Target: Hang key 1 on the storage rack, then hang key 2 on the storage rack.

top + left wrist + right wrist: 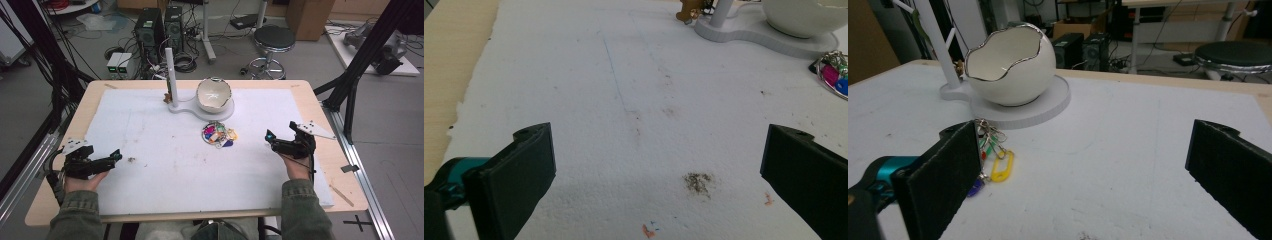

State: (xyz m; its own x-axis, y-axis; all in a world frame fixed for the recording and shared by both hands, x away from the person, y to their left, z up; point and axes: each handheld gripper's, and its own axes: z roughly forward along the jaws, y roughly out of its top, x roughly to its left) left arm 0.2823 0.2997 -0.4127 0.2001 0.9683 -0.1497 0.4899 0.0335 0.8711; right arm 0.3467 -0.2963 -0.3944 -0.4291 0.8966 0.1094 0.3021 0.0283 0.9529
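A white eggshell-shaped bowl (213, 93) (1010, 65) sits on a white stand base (200, 110) with a thin upright post (169, 75). Just in front of it lies a bunch of coloured key tags on rings (218, 134) (993, 155). My left gripper (116, 156) (656, 165) rests open at the left of the white mat, jaws wide apart over a dark stain (697, 182). My right gripper (270, 137) (1083, 170) is open at the right, pointing left toward the key tags, nothing between its jaws.
A white foam mat (165, 165) covers most of the wooden table (325, 165). A small brown figure (166, 97) hangs at the post's foot. Beyond the table stand computer towers (150, 30), a stool (274, 40) and black frame legs (350, 85).
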